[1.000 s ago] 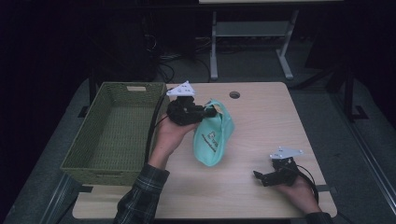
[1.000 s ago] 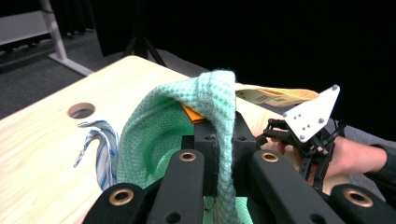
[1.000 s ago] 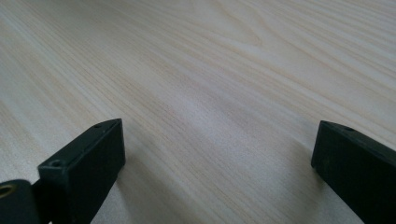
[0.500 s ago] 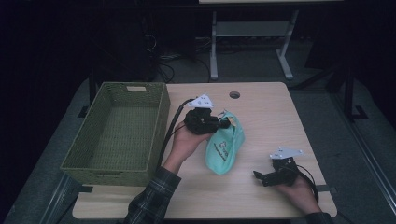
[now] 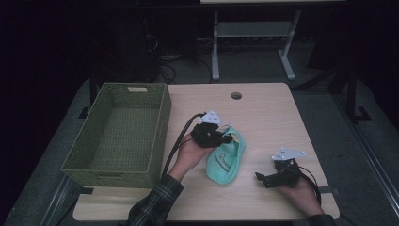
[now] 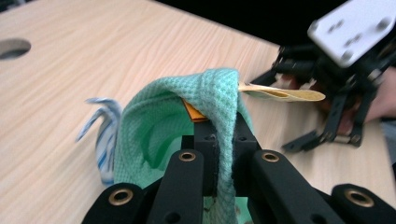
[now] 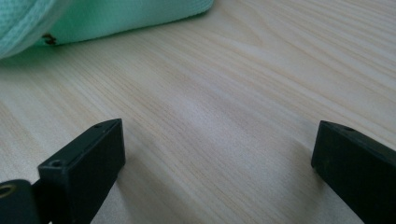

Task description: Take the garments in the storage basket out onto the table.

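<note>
The one green mesh pouch [image 5: 227,159] lies mid-bench at 3 o'clock of the one basket [image 5: 117,133], its near rim pinched tight in the left gripper [image 5: 225,138], whose fingers [image 6: 205,140] press the cloth between them. It looks light, soft and floppy, so it will likely sag and swing; the hemmed rim gives the surest hold. The right gripper [image 5: 264,179], one of two, rests at 4 o'clock of the pouch with fingers [image 7: 88,158] wide and empty.

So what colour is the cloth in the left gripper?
Mint green cloth with a waffle-like weave, clearest in the left gripper view.

cloth [image 5: 227,160]: mint green waffle weave | basket [image 5: 158,136]: olive green
</note>
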The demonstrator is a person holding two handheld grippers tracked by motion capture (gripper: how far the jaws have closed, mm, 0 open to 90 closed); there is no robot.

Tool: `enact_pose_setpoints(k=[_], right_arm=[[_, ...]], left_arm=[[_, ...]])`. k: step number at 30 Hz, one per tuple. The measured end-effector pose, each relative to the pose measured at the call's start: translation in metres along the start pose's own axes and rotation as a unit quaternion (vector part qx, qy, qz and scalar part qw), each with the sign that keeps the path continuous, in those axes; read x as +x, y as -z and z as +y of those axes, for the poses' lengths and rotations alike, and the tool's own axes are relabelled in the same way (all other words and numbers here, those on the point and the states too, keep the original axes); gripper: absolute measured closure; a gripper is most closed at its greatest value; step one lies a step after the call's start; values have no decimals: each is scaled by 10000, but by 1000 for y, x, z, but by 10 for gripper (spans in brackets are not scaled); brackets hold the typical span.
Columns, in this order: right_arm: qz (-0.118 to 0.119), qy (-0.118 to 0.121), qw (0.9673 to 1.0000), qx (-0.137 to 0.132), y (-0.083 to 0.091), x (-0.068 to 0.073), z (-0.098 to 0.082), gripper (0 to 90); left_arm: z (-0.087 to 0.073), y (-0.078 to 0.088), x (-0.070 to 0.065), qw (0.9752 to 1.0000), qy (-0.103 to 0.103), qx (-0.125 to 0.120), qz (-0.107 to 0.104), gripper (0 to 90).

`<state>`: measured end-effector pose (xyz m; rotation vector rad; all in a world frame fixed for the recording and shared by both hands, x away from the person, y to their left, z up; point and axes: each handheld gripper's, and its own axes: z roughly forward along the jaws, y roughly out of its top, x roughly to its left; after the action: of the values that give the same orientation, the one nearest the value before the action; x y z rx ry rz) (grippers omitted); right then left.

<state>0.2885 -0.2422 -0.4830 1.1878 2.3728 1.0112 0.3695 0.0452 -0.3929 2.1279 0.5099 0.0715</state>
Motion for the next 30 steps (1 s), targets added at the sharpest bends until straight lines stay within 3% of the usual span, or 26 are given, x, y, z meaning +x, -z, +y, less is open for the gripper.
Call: enact_pose_setpoints(k=[7,12,15,20,22,24,27,30], right_arm=[[0,6,10000,-8,0,0,0,23],[0,9,10000,-9,0,0,0,23],[1,-4,10000,-2,0,0,0,23],[0,13,10000,-3,0,0,0,23],[1,8,10000,-5,0,0,0,23],[0,15,10000,-4,0,0,0,23],[2,11,10000,-10,0,0,0,23],[0,10,10000,-8,0,0,0,23]], left_arm=[[-17,-3,-1,9990,-56,368,261,849],[-32,-8,-1,9955,-211,794,465,845],[-43,-13,1,9944,-69,942,485,843],[-56,-21,4,9899,-77,1329,495,832],[-59,-24,3,9909,7,1268,455,821],[-59,-22,3,9907,22,1277,467,781],[-56,-17,-2,9897,-26,1321,545,619],[-54,-6,-7,9910,-39,1208,576,513]])
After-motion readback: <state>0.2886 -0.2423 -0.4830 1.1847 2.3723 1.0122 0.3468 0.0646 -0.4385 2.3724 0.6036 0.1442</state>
